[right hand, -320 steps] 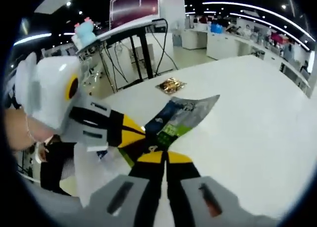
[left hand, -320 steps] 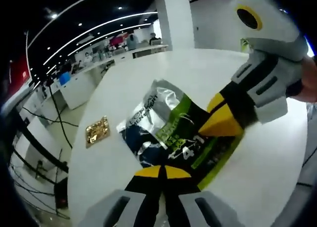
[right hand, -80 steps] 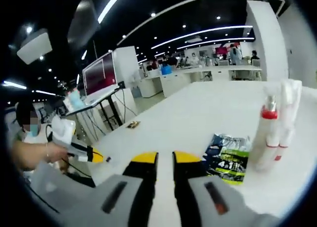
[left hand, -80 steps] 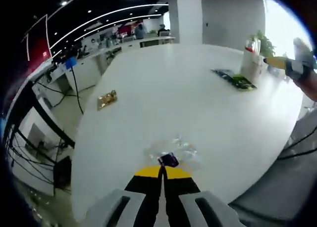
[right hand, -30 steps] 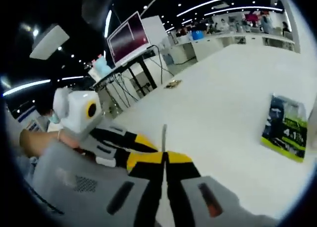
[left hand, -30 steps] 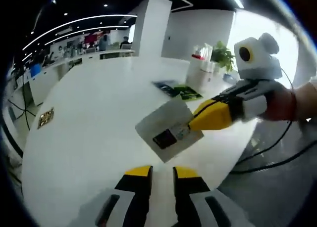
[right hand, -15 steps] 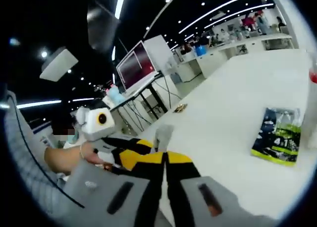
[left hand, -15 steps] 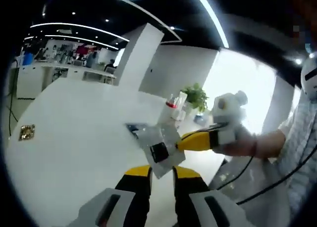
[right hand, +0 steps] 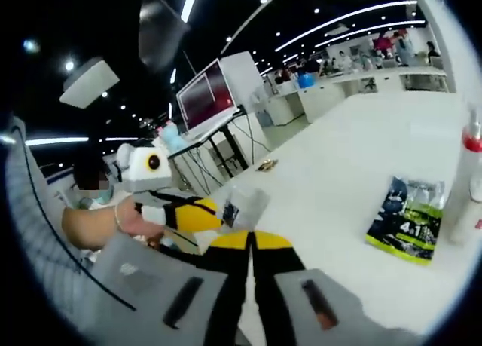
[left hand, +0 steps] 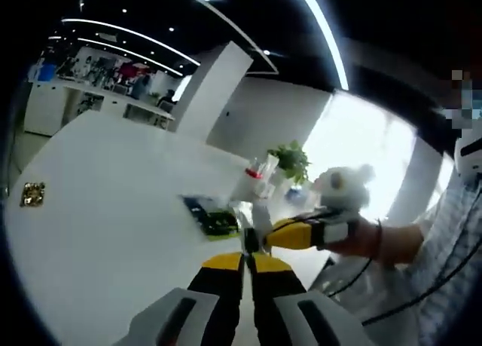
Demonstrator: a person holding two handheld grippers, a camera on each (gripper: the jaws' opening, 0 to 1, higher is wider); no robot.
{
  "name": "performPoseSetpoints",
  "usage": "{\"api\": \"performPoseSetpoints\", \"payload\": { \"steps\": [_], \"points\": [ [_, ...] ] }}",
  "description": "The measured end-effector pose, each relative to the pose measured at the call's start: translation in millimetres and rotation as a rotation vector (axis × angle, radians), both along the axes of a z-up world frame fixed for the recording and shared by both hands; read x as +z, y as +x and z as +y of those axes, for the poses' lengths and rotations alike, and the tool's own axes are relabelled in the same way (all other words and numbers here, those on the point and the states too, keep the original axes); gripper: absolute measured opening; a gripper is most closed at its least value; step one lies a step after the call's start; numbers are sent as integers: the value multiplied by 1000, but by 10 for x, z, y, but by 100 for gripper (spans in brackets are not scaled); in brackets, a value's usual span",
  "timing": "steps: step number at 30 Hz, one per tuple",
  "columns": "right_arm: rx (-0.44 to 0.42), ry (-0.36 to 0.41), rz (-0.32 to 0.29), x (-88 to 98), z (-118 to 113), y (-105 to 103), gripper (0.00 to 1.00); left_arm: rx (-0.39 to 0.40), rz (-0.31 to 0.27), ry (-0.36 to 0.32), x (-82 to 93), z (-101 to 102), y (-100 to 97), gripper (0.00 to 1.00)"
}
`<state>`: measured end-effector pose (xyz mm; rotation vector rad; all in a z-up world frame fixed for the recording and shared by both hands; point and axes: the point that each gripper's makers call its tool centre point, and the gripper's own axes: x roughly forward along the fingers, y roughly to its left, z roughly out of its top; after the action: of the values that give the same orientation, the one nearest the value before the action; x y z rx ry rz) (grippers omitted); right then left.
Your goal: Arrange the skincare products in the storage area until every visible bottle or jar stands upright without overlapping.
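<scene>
A small clear sachet [left hand: 254,224] with a dark label hangs in the air above the white table [left hand: 113,210]. My left gripper [left hand: 247,260] is shut, its yellow tips meeting at the sachet's lower edge. My right gripper [left hand: 280,233] reaches in from the right and pinches the same sachet. In the right gripper view the sachet [right hand: 242,205] rises from my shut right gripper [right hand: 251,242], with the left gripper [right hand: 218,215] holding its left side. A green pouch [right hand: 405,218] lies flat beside a white bottle [right hand: 465,182] with a red collar. The pouch [left hand: 211,218] and bottles [left hand: 254,183] sit further along the table.
A gold packet [left hand: 31,194] lies far left on the table, also seen as a gold packet [right hand: 265,164] near the far edge. A potted plant [left hand: 290,161] stands behind the bottles. A person's hand [left hand: 376,239] holds the right gripper. Desks and a monitor [right hand: 205,96] stand beyond.
The left gripper's jaws, open half a second ago, have shut on the sachet that the right gripper holds. Both cameras shifted slightly.
</scene>
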<state>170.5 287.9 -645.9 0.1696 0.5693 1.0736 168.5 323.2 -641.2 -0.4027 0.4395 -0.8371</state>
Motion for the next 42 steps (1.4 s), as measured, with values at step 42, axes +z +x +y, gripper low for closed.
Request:
{"api": "performPoseSetpoints", "payload": {
  "steps": [42],
  "points": [
    [-190,163,110,337,-314,612,2,20,-21,172,266,-287,641,2]
  ]
}}
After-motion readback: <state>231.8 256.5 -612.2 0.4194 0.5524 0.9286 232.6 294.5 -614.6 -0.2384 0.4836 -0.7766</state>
